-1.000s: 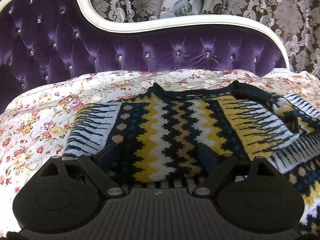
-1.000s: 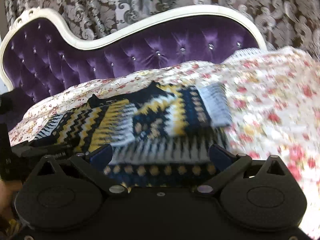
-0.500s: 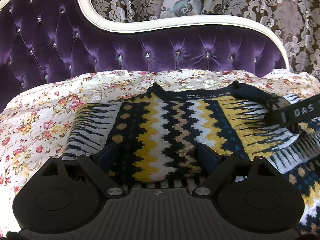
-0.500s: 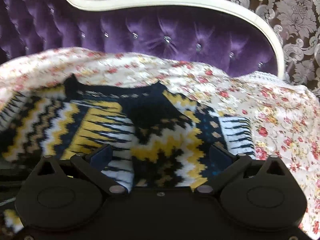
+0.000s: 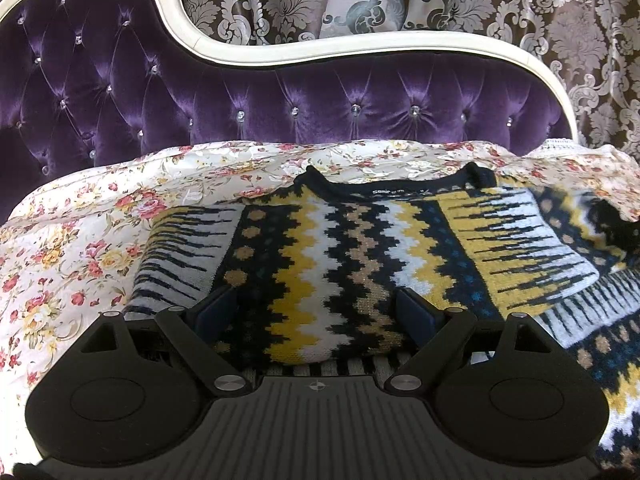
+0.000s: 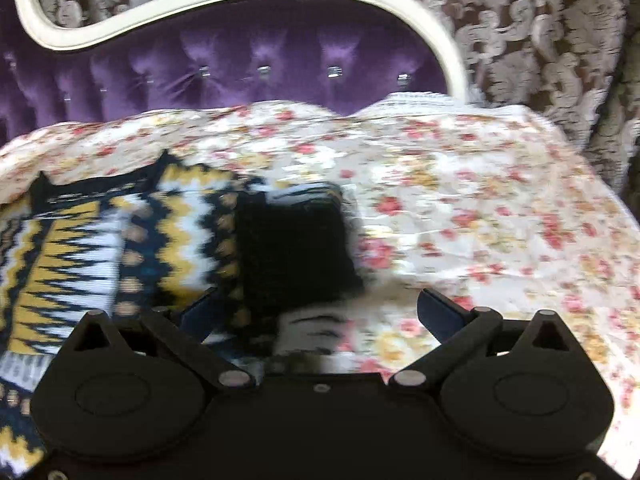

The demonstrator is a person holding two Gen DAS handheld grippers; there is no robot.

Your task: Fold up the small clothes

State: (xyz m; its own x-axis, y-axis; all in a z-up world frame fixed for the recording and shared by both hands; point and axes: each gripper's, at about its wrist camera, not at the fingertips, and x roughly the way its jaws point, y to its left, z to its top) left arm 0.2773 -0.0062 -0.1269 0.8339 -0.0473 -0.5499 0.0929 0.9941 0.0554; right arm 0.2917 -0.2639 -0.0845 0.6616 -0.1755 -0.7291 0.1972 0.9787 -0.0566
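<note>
A small knit sweater [image 5: 340, 252] with navy, yellow and white zigzags lies flat on the floral bed cover, its neck toward the headboard. One sleeve is folded across its body [image 5: 516, 248]. My left gripper [image 5: 320, 316] is open and empty over the sweater's lower middle. In the blurred right wrist view the sweater [image 6: 100, 248] lies at the left, with a dark cuff end [image 6: 296, 248] at its right edge. My right gripper [image 6: 320, 312] is open and empty just before that cuff.
A floral bed cover [image 5: 80, 240] spreads under the sweater and to the right [image 6: 480, 220]. A purple tufted headboard [image 5: 280, 96] with a cream frame stands behind, with patterned curtains [image 5: 560, 20] beyond.
My right gripper swung right, from over the sweater's middle to its right edge by the dark cuff. It no longer shows in the left wrist view. My left gripper held still.
</note>
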